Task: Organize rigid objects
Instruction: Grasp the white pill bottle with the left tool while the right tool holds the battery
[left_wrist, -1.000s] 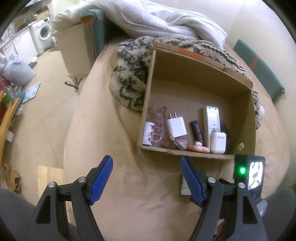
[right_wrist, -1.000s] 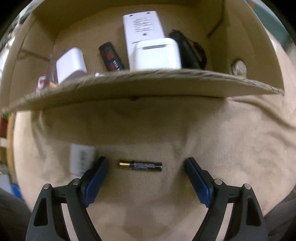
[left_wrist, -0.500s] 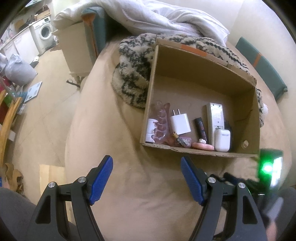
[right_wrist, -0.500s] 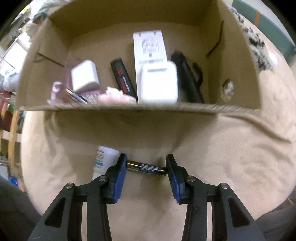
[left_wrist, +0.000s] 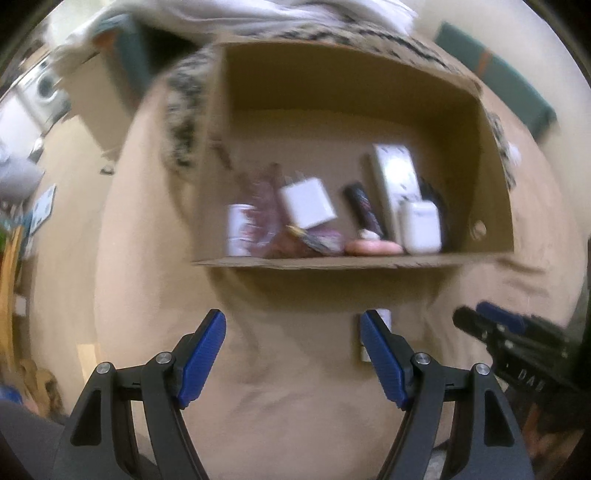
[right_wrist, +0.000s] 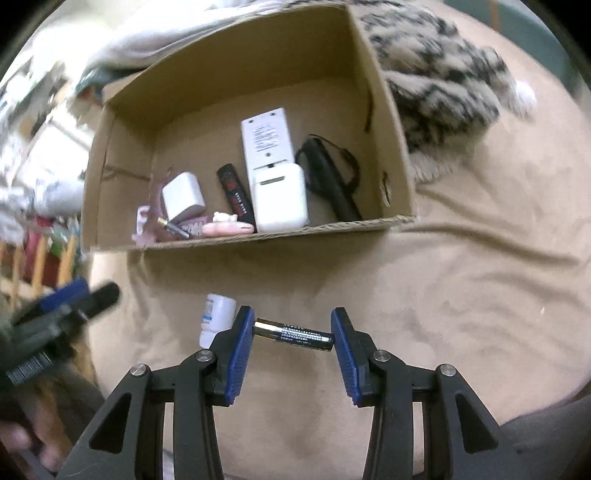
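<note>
My right gripper (right_wrist: 293, 334) is shut on a black and gold battery (right_wrist: 294, 334), gripped end to end and lifted above the tan bedcover in front of the cardboard box (right_wrist: 236, 70). The box holds a white remote (right_wrist: 266, 139), a white earbud case (right_wrist: 280, 197), a white charger (right_wrist: 183, 195), a black tube (right_wrist: 235, 194), a black strapped object (right_wrist: 330, 181) and pink items. A small white bottle (right_wrist: 217, 317) lies on the cover left of the right gripper. My left gripper (left_wrist: 293, 354) is open and empty, low before the box (left_wrist: 343, 262); the bottle (left_wrist: 382, 321) peeks behind its right finger.
A black-and-white patterned blanket (right_wrist: 436, 85) lies behind and right of the box. White bedding (left_wrist: 258, 14) is piled at the back. The bed edge drops to the floor on the left (left_wrist: 74, 177). The right gripper shows in the left wrist view (left_wrist: 513, 339).
My right gripper closed on the battery and lifted it back from the box. My left gripper moved closer to the box, staying open.
</note>
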